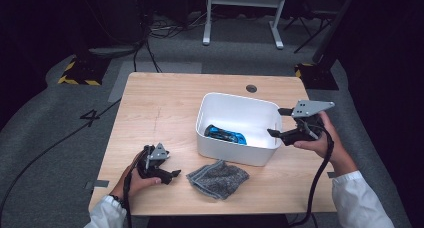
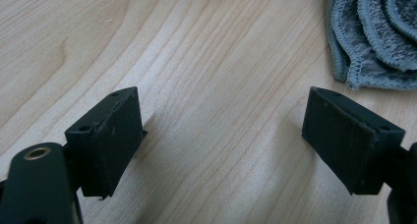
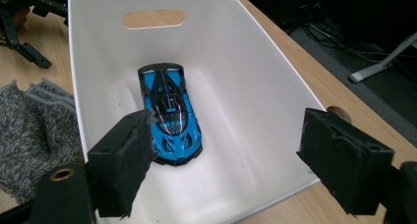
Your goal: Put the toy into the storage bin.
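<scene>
A blue and black toy car (image 1: 226, 134) (image 3: 169, 113) lies on the floor of a white bin (image 1: 235, 105) (image 3: 255, 81). My right gripper (image 1: 276, 122) (image 3: 223, 157) hovers at the bin's right rim with its jaws wide apart and nothing between them, looking down at the car. My left gripper (image 1: 172, 175) (image 2: 221, 135) rests low on the table near the front left, open and empty, its fingertips close above bare wood. A crumpled grey cloth (image 1: 218, 178) (image 2: 376, 35) (image 3: 34, 130) lies just right of the left gripper, in front of the bin.
The wooden table (image 1: 160, 108) has a round cable hole (image 1: 251, 88) behind the bin. Grey floor with cables and a white stand's legs (image 1: 240, 18) lie beyond the far edge. Bare wood stretches left of the bin.
</scene>
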